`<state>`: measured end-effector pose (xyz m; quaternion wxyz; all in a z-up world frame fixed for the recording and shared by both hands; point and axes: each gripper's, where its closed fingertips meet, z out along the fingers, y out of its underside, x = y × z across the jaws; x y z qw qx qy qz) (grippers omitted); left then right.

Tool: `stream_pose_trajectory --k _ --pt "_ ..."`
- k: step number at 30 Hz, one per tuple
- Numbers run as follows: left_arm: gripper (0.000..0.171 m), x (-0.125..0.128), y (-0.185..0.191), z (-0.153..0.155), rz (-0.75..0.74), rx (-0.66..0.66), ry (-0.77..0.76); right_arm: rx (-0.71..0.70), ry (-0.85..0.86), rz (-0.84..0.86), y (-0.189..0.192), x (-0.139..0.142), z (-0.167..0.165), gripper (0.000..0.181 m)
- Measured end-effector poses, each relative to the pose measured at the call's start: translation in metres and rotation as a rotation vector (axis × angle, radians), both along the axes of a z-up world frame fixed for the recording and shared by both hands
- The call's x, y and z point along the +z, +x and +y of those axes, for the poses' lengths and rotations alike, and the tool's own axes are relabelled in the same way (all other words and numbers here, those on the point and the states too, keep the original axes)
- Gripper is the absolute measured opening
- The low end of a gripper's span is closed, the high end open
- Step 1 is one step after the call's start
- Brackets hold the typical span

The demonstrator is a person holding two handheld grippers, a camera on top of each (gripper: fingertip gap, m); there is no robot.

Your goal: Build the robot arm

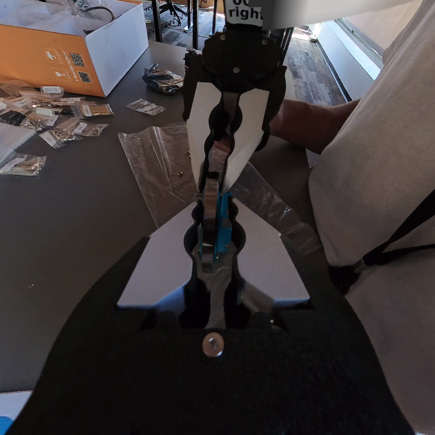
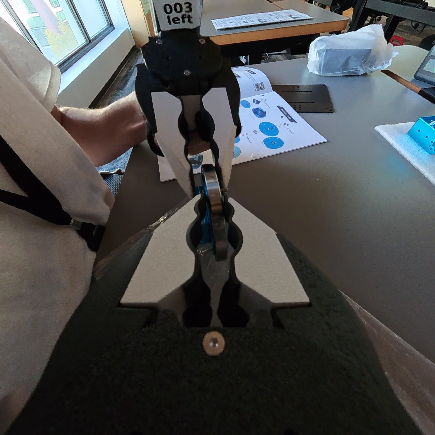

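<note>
A silver ring bearing (image 1: 209,221) with a blue metal plate (image 1: 222,226) against it is standing on edge in the air, above a clear plastic bag (image 1: 164,164) that is lying on the grey table (image 1: 70,223). The left gripper (image 1: 213,211) is closing narrowly on this assembly from one side, and the right gripper (image 2: 211,211) is pinching the same piece from the opposite side, so the two claws are facing each other tip to tip.

In my judgement, both grips should be staying square on the flat faces, because the bearing is smooth and could be slipping out if one claw is tilting.

Further out, small bags of screws (image 1: 47,122) and an orange and white box (image 1: 70,47) are lying on one side. On the other side are an open instruction booklet (image 2: 270,122), a black plate (image 2: 306,98) and a blue bracket (image 2: 423,134) on white foam.
</note>
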<state>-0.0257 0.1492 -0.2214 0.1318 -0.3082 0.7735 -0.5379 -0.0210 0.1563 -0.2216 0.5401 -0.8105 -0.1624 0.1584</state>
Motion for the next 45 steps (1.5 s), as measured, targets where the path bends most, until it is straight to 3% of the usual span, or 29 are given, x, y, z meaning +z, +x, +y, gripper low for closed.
stream_pose_trajectory --k 10,12,15,19,21,25,28,38,45 --pt "0.015 0.0 -0.001 -0.001 0.012 -0.001 -0.033 0.001 0.003 0.017 -0.001 0.0 -0.001 0.015" --pt "0.015 0.0 -0.003 -0.003 -0.008 -0.025 -0.011 0.011 -0.002 0.052 0.0 0.001 -0.005 0.022" --pt "0.015 -0.001 -0.006 -0.007 -0.025 -0.05 0.008 -0.014 0.03 0.053 0.027 0.015 -0.025 0.026" --pt "0.014 -0.001 -0.007 -0.009 -0.048 -0.071 0.034 -0.042 -0.333 -0.128 0.09 -0.033 -0.068 0.03" --pt "0.014 -0.001 -0.007 -0.009 -0.058 -0.074 0.037 -0.041 -0.412 -0.228 0.102 -0.045 -0.075 0.028" --pt "0.014 -0.001 -0.006 -0.009 -0.056 -0.063 0.018 -0.039 -0.432 -0.331 0.103 -0.058 -0.077 0.02" --pt "0.014 -0.001 -0.006 -0.01 -0.06 -0.065 0.016 -0.052 -0.434 -0.272 0.093 -0.062 -0.068 0.019" --pt "0.014 -0.001 -0.006 -0.01 -0.052 -0.063 -0.001 -0.049 -0.434 -0.395 0.092 -0.078 -0.057 0.013" --pt "0.014 -0.001 -0.007 -0.009 -0.053 -0.064 0.0 0.006 -0.46 -0.391 0.089 -0.079 -0.054 0.006"
